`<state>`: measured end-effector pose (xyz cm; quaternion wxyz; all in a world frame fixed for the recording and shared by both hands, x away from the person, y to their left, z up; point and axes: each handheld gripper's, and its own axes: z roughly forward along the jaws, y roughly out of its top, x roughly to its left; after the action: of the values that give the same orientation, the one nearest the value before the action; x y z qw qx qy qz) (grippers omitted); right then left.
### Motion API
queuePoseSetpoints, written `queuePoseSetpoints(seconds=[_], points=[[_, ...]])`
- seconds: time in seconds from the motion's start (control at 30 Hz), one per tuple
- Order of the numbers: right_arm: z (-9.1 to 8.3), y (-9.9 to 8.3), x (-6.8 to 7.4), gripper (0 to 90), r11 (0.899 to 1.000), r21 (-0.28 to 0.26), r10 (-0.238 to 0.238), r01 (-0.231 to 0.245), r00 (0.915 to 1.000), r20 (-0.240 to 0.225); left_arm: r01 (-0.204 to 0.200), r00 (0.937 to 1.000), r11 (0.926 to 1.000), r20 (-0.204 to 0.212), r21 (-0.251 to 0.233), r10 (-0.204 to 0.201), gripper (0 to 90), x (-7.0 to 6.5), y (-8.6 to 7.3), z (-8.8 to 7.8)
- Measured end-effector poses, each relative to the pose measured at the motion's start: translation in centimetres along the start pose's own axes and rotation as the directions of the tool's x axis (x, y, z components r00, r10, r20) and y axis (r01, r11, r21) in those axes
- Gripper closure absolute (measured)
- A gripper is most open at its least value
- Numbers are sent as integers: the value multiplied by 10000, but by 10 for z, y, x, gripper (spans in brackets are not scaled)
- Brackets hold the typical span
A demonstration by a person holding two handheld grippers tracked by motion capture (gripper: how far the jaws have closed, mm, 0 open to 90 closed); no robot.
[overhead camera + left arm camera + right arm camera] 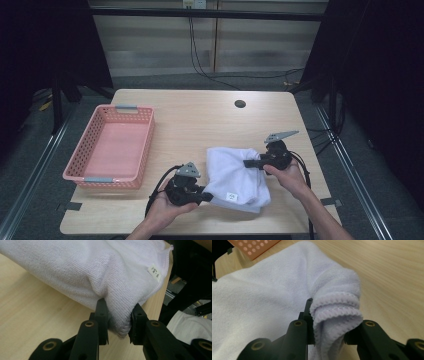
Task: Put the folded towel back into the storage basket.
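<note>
Left gripper view shows the white towel (100, 267) bearing a small label (154, 272), writing unreadable. Both the left gripper (206, 196) and right gripper (248, 163) clamp its bunched corners; it lies on the table's (200, 120) near right part, stretched diagonally between them.

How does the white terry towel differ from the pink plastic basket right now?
The white terry towel is soft, bunched and pinched at two ends by the left gripper and right gripper; the pink plastic basket is rigid, perforated and untouched. The towel is at the table's near right, the basket at its left. Both are on the wooden table.
</note>
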<state>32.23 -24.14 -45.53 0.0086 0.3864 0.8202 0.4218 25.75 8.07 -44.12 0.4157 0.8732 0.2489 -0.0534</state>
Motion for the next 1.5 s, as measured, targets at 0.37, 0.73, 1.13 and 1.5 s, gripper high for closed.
queuePoseSetpoints(seconds=[0.37, 0.73, 1.13, 1.5], points=[[-14, 27, 0, 701, 9980, -574, -271, 267, 9996, -70, -183, 9998, 9976, -105, -670, 177, 735, 5, 15, -17], [-14, 57, 2, 700, 9957, -806, -474, 461, 9988, -146, -87, 9994, 9917, -341, -1284, 43, 736, 15, 21, -38], [11, 98, 17, 700, 9929, -839, -884, 838, 9947, -518, 183, 9965, 9807, -770, -1946, -339, 737, 31, 13, -81], [40, 133, 35, 701, 9882, -1034, -1238, 1128, 9865, -1069, 525, 9887, 9613, -1212, -2704, -881, 737, 46, -5, -121]])
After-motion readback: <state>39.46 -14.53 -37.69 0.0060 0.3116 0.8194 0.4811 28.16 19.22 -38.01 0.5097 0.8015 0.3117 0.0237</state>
